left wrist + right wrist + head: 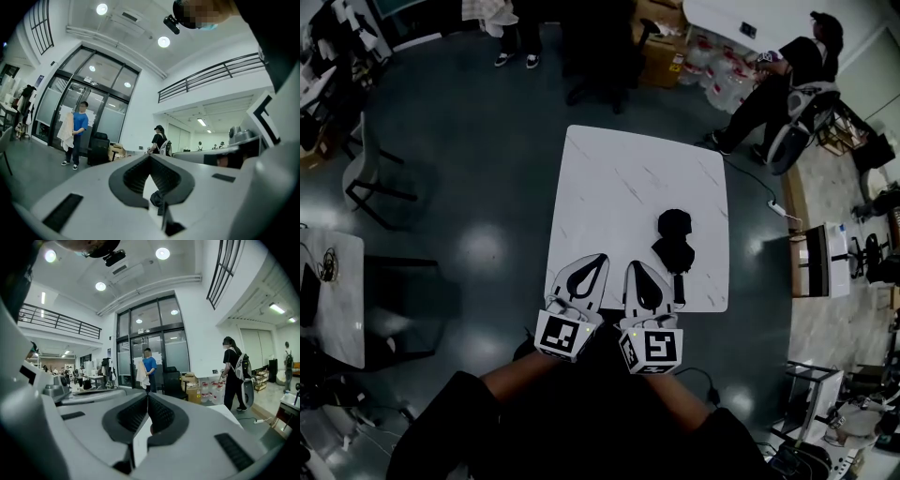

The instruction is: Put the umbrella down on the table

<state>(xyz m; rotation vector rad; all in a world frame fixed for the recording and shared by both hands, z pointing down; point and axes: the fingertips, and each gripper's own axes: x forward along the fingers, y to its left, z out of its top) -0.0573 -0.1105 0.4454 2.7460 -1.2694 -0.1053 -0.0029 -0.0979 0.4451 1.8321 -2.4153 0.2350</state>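
A black folded umbrella (pixel 675 242) lies on the right half of the white marble-look table (pixel 619 178), its handle pointing toward the near edge. Both grippers hover side by side over that near edge, left of the umbrella and apart from it. The left gripper (pixel 602 255) is shut, fingertips meeting, nothing between them. The right gripper (pixel 632 263) is shut as well and holds nothing; the umbrella's handle lies just to its right. In the left gripper view the jaw tips (pixel 150 155) touch, and a dark piece of the umbrella (pixel 157 199) shows below them. The right gripper view shows its jaws (pixel 148 394) closed on nothing.
A dark floor surrounds the table. A person sits on a chair (pixel 787 84) at the far right, with a power strip (pixel 778 208) on the floor near the table's right side. A chair (pixel 370 173) and another white table (pixel 337 300) stand at the left. A person in blue (pixel 79 126) stands by glass doors.
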